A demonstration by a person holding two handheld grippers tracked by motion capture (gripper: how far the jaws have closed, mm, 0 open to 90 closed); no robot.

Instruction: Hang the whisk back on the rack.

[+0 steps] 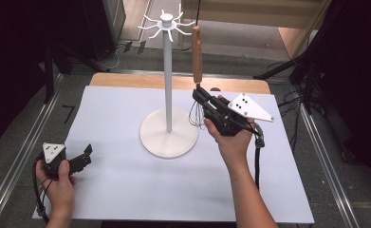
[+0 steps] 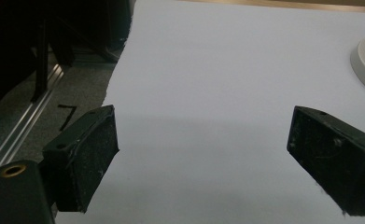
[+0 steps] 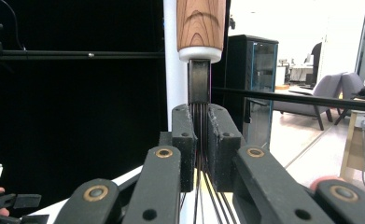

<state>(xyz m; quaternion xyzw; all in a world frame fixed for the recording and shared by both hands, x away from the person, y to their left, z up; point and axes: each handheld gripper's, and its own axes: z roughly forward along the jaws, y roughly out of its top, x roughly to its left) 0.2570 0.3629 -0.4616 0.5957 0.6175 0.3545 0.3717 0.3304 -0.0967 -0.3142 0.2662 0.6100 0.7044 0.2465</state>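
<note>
Looks like the whisk (image 1: 197,71) hangs from a hook of the white stand (image 1: 168,85), so the right gripper (image 3: 200,140) has its fingers pinched on the wires under the wooden handle. The left gripper (image 1: 81,159) rests wide open, well left of the stand's base.

One tall white hook stand with a round flat base (image 1: 168,133) stands on one white table sheet (image 1: 126,180). One wire whisk with a brown wooden handle (image 1: 197,54) hangs from it. Two black two-jaw grippers: the left gripper (image 1: 86,154) and the right gripper (image 1: 198,95). Each carries one grey three-cornered plate, so two plates. Two hands of one person, the left hand (image 1: 60,183) and the right hand (image 1: 230,142)
</note>
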